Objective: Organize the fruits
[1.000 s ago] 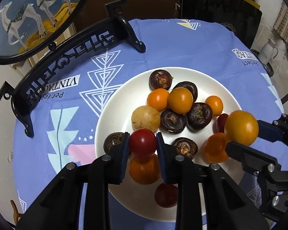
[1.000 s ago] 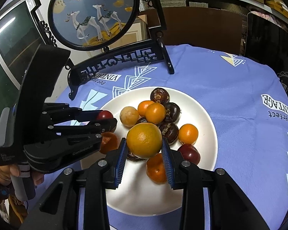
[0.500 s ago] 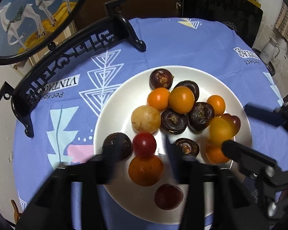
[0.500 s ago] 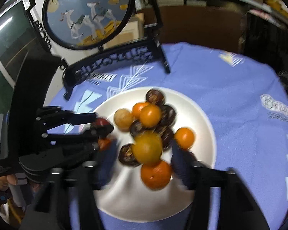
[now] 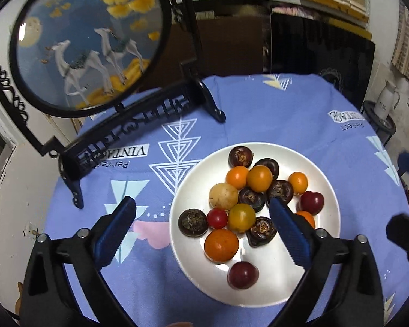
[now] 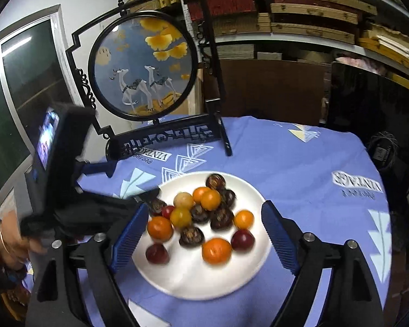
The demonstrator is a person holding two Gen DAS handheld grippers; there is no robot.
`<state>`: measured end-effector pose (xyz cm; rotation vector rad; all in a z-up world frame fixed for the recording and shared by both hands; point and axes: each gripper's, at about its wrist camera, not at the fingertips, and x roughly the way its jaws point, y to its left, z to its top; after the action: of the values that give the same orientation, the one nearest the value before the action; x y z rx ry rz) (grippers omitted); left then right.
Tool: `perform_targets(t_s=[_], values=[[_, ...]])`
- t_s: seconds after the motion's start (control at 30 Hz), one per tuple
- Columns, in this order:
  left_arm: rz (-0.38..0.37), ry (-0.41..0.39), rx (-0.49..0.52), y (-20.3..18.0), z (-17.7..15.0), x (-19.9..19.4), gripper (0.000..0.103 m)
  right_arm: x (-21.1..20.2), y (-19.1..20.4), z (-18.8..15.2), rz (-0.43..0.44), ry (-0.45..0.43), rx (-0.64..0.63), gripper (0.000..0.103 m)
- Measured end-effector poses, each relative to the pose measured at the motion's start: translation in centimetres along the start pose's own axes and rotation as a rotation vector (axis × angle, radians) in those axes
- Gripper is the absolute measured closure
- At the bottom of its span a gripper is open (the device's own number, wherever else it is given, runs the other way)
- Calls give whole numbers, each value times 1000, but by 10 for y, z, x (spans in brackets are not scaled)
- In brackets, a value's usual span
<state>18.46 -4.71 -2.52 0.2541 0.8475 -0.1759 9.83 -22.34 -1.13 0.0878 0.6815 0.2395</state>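
A white plate holds several fruits: oranges, dark chestnut-like ones, red ones and a pale one. The small red tomato lies beside the yellow-orange fruit in the pile. My left gripper is open and empty, raised above the plate's near left. My right gripper is open and empty above the plate. The tomato and yellow-orange fruit also show in the right wrist view. The left gripper body stands at the left there.
A black ornamental stand with a round deer picture stands on the blue tablecloth behind and left of the plate. A dark panel and shelves are behind the table. A white jug sits off the table at right.
Both grippers opened and let go of their fruit: the red tomato and the yellow-orange fruit now lie on the plate. Both grippers pulled back and up.
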Motion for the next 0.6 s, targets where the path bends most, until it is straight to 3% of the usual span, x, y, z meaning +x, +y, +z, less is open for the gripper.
perform_targets(t_s=[0.1, 0.27, 0.5, 0.6], values=[[14, -16, 7, 0, -9, -14, 6, -14, -13, -27, -50, 12, 33, 17], [13, -37, 7, 0, -28, -36, 6, -31, -47, -100, -173, 121, 161, 17], [-8, -46, 10, -8, -52, -62, 6, -50, -57, -183, -285, 233, 141, 17], [-15, -48, 12, -12, -59, -71, 6, -54, -62, -203, -327, 246, 145, 17]])
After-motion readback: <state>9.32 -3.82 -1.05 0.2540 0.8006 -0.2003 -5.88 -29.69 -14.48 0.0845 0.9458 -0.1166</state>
